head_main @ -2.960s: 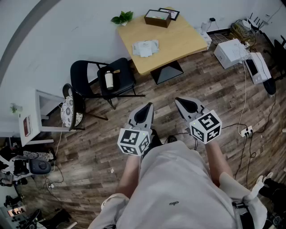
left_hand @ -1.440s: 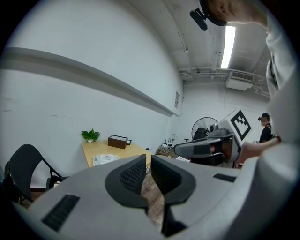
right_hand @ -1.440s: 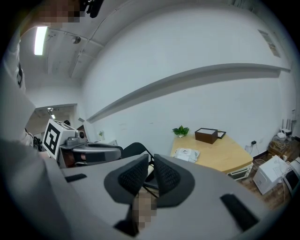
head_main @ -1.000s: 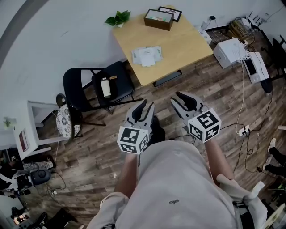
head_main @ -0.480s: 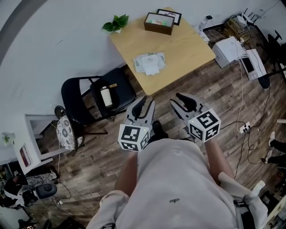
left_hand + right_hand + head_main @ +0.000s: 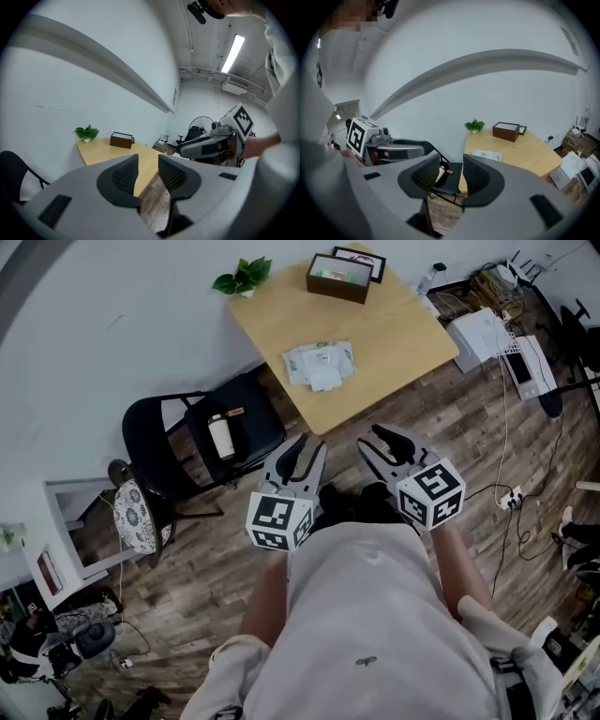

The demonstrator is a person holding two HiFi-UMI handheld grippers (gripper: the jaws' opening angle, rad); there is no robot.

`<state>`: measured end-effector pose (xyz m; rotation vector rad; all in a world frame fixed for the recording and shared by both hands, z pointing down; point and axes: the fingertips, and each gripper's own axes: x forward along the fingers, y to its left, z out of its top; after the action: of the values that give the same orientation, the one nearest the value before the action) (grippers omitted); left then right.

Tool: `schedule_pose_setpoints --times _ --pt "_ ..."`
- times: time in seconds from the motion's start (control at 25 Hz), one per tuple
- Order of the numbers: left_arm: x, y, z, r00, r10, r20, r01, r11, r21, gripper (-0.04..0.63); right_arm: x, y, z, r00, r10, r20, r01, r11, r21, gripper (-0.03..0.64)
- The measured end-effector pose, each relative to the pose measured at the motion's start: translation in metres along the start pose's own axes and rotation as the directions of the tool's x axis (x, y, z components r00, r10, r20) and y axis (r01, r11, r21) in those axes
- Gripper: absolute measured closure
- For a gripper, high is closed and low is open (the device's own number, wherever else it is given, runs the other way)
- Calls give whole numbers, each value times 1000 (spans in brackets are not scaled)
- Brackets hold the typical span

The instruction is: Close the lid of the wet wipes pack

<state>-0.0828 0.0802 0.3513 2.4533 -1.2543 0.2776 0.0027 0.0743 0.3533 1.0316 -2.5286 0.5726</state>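
Observation:
The wet wipes pack (image 6: 321, 365) lies flat and white on the light wooden table (image 6: 394, 334), near the table's closer edge; it shows small in the right gripper view (image 6: 486, 155). I cannot make out how its lid stands. My left gripper (image 6: 302, 448) and right gripper (image 6: 384, 442) hang side by side over the wooden floor, short of the table and well apart from the pack. Both sets of jaws are opening, and there is nothing between the left gripper's (image 6: 148, 161) pads or the right gripper's (image 6: 452, 161).
A black folding chair (image 6: 178, 442) with a pale bottle (image 6: 217, 435) on its seat stands left of the table. A brown box (image 6: 337, 276) and a potted plant (image 6: 242, 279) sit at the table's far side. White devices (image 6: 487, 334) and cables lie on the floor at right.
Both grippers have come forward toward the table, which now sits nearer in the head view. Their jaws stand wider apart than before.

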Motion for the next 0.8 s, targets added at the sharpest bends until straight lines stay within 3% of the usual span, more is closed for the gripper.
schedule_pose_setpoints --times 0.8 --pt "34 35 2 999 15 -44 -15 1000 15 479 56 -33 6 997 44 -57 -46 999 -27 434"
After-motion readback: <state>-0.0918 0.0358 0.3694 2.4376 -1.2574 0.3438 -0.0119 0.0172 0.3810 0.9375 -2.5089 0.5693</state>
